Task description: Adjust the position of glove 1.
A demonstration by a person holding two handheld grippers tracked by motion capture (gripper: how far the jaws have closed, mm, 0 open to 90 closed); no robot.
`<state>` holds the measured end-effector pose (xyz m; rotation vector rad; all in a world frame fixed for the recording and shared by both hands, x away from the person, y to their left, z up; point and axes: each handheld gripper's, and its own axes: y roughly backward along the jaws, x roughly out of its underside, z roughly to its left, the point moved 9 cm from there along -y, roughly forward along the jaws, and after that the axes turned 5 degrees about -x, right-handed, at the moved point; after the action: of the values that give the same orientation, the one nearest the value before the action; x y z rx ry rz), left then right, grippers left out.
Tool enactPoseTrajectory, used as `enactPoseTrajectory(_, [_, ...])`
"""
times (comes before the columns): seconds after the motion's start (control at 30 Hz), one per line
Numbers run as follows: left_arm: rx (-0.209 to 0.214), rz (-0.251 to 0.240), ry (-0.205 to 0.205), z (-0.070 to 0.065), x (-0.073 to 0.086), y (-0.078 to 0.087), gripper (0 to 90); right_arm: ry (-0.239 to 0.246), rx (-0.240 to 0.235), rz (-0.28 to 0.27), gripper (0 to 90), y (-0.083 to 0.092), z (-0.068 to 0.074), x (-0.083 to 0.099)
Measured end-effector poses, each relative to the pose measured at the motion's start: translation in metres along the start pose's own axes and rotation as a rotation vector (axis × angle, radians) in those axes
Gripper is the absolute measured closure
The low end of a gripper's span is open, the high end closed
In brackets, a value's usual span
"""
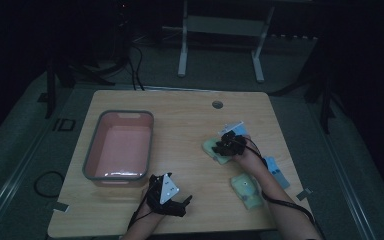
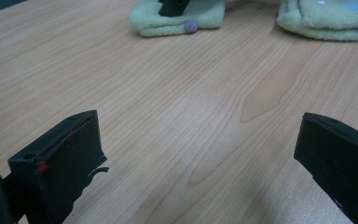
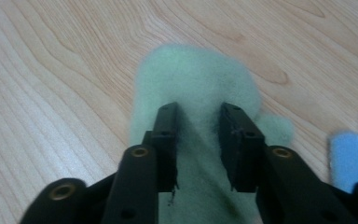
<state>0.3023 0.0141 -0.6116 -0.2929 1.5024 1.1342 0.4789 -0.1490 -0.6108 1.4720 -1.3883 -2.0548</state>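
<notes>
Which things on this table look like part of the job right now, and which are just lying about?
Part of the job, as far as I can judge:
- right tool, closed around a green fuzzy sock
- second green sock
- pink tub, possibly where they go

Lying about:
- blue item by the right forearm
- left tool, open over bare table

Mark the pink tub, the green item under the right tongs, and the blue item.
pink tub (image 1: 92,146), high view, left rim
green item (image 3: 191,74), right gripper view, far end
blue item (image 3: 349,158), right gripper view, middle

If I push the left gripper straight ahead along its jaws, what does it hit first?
Bare table first, then probably the green plush item where the right gripper is working; depth is uncertain.
</notes>
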Motion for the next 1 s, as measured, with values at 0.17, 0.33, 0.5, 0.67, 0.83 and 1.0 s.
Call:
enactPoseTrajectory(0.17, [0.002,0.004,-0.003,0.000,0.000,0.000,1.2,-0.018,-0.002,-0.010,82.2,0.000,0.004,-0.001])
enactPoseTrajectory(0.33, [0.000,0.004,-0.003,0.000,0.000,0.000,1.2,-0.068,-0.005,-0.058,86.8,0.007,0.011,-0.010])
enactPoseTrajectory(0.5, [0.001,0.003,-0.003,0.000,0.000,0.000,1.2,-0.109,0.025,-0.091,86.9,0.022,0.022,-0.025])
enactPoseTrajectory(0.67, [0.002,0.006,-0.007,0.000,0.000,0.000,1.2,-0.179,0.044,-0.159,86.9,0.043,0.037,-0.044])
enactPoseTrajectory(0.83, [0.001,0.004,-0.004,-0.001,0.000,0.000,1.2,-0.240,0.136,-0.202,86.9,0.061,0.041,-0.057])
enactPoseTrajectory(1.0, [0.001,0.005,-0.004,-0.001,0.000,0.000,1.2,-0.305,0.183,-0.235,87.1,0.069,0.047,-0.060])
